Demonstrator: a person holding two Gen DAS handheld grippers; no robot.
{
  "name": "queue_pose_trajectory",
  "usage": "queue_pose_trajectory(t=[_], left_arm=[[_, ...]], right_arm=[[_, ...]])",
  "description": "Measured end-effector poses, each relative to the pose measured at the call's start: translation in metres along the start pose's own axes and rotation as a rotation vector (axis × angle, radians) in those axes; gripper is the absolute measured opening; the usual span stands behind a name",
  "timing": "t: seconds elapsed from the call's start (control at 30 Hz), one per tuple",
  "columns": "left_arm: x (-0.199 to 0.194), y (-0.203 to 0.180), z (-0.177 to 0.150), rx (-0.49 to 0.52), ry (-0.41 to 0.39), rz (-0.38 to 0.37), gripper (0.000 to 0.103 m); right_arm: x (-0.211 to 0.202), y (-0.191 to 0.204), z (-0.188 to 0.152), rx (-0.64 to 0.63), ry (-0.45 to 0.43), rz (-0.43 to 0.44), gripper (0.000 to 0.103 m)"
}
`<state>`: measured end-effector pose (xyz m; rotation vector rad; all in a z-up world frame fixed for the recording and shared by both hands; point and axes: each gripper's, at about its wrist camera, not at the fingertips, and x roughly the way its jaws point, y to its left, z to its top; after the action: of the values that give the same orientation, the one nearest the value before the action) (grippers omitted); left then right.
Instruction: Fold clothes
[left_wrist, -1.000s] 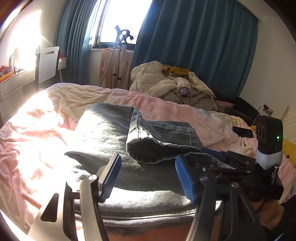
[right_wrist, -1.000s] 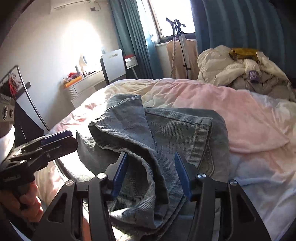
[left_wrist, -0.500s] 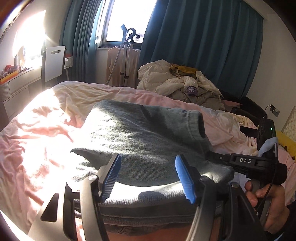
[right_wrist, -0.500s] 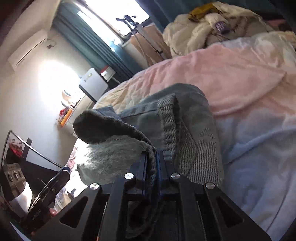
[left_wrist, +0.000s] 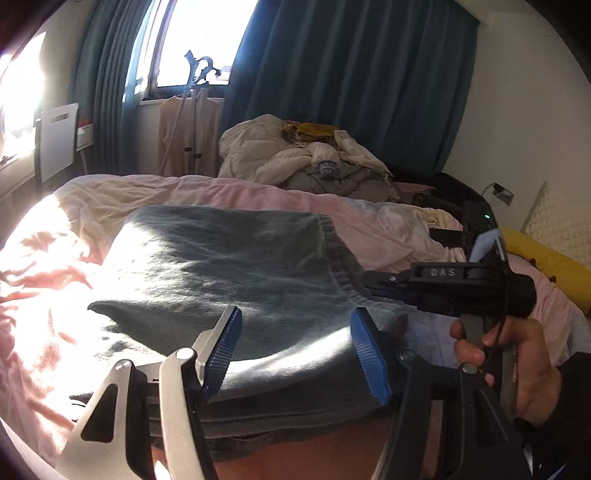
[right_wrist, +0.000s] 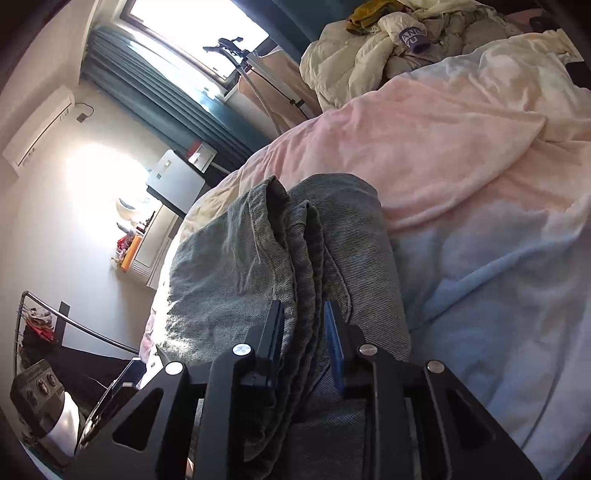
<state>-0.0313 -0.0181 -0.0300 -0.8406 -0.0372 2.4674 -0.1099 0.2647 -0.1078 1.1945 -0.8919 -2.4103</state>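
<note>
On the pink bedsheet (left_wrist: 44, 280), spread from nine o'clock across to three in my left-hand view, lie the grey jeans (left_wrist: 221, 266), folded into a thick pad at the middle of that picture, with sun falling across their near edge. My left tongs (left_wrist: 295, 347) hover at six o'clock over that near edge with their blue pads (left_wrist: 225, 350) standing well apart, and the denim shows between them without either pad pressing on it. At three o'clock my right hand (left_wrist: 517, 369) grips the black handle of the other tool, whose tips reach into the jeans' right-hand edge beside the hem. From the right wrist, which is rolled so the room leans over, my right tongs (right_wrist: 304, 343) sit at six o'clock with a bunched ridge of folded denim layers rising between the two fingers; the jaws are opening just now, with a narrow gap, and the cloth still fills it, touching both pads as far as I can tell. The jeans (right_wrist: 280, 266) run from there toward twelve o'clock, and the sheet lies to their right, pink above and pale blue lower down. A heap of cream bedding and clothes (left_wrist: 310, 162) sits at one o'clock in the left view, beneath the teal curtain (left_wrist: 351, 85).
</note>
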Motion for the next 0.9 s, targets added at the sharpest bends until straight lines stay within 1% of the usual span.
queue_pose_trajectory(t=[0.1, 0.13, 0.27, 0.37, 0.43, 0.47, 0.53, 0.57, 0.6, 0.63, 0.67, 0.7, 0.73, 0.77, 0.8, 0.83, 0.87, 0.9], left_arm=[[0.002, -0.023, -0.005, 0.102, 0.021, -0.074, 0.062], [0.004, -0.028, -0.007, 0.122, 0.034, -0.082, 0.062], [0.020, -0.038, -0.015, 0.173, 0.091, -0.071, 0.062], [0.029, -0.040, -0.016, 0.195, 0.096, -0.050, 0.062], [0.033, -0.042, -0.016, 0.210, 0.090, -0.046, 0.062], [0.036, -0.043, -0.017, 0.219, 0.090, -0.047, 0.062], [0.041, -0.045, -0.018, 0.228, 0.094, -0.040, 0.058], [0.044, -0.045, -0.019, 0.228, 0.101, -0.038, 0.054], [0.047, -0.045, -0.020, 0.228, 0.107, -0.035, 0.049], [0.049, -0.046, -0.021, 0.230, 0.110, -0.028, 0.047], [0.052, -0.045, -0.022, 0.233, 0.113, -0.021, 0.044], [0.054, -0.045, -0.022, 0.233, 0.112, -0.021, 0.044], [0.054, -0.044, -0.022, 0.231, 0.108, -0.024, 0.044], [0.055, -0.043, -0.022, 0.227, 0.106, -0.026, 0.041], [0.055, -0.042, -0.022, 0.223, 0.103, -0.028, 0.036], [0.055, -0.041, -0.023, 0.221, 0.103, -0.030, 0.034], [0.055, -0.041, -0.023, 0.219, 0.099, -0.035, 0.030], [0.054, -0.041, -0.024, 0.222, 0.095, -0.042, 0.022]], right_arm=[[0.000, -0.003, 0.002, 0.014, 0.009, -0.010, 0.025], [0.000, -0.004, 0.002, 0.017, 0.009, -0.012, 0.025], [0.001, -0.006, 0.008, 0.039, 0.026, 0.008, 0.025], [0.006, -0.004, 0.021, 0.022, 0.026, 0.002, 0.027], [0.013, -0.005, 0.031, 0.008, 0.025, -0.012, 0.032], [0.017, -0.007, 0.035, 0.011, 0.033, -0.007, 0.032], [0.027, -0.013, 0.041, 0.033, 0.052, 0.033, 0.032], [0.031, -0.017, 0.043, 0.045, 0.061, 0.059, 0.032], [0.034, -0.020, 0.045, 0.060, 0.062, 0.097, 0.032], [0.037, -0.023, 0.047, 0.076, 0.063, 0.139, 0.034], [0.038, -0.027, 0.049, 0.106, 0.050, 0.207, 0.034], [0.040, -0.033, 0.052, 0.142, 0.039, 0.260, 0.043], [0.042, -0.038, 0.054, 0.169, 0.033, 0.275, 0.048], [0.044, -0.041, 0.056, 0.183, 0.033, 0.276, 0.048], [0.047, -0.044, 0.058, 0.188, 0.042, 0.277, 0.048], [0.050, -0.046, 0.059, 0.190, 0.048, 0.287, 0.048], [0.052, -0.048, 0.059, 0.196, 0.049, 0.294, 0.048], [0.052, -0.049, 0.059, 0.204, 0.043, 0.302, 0.048]])
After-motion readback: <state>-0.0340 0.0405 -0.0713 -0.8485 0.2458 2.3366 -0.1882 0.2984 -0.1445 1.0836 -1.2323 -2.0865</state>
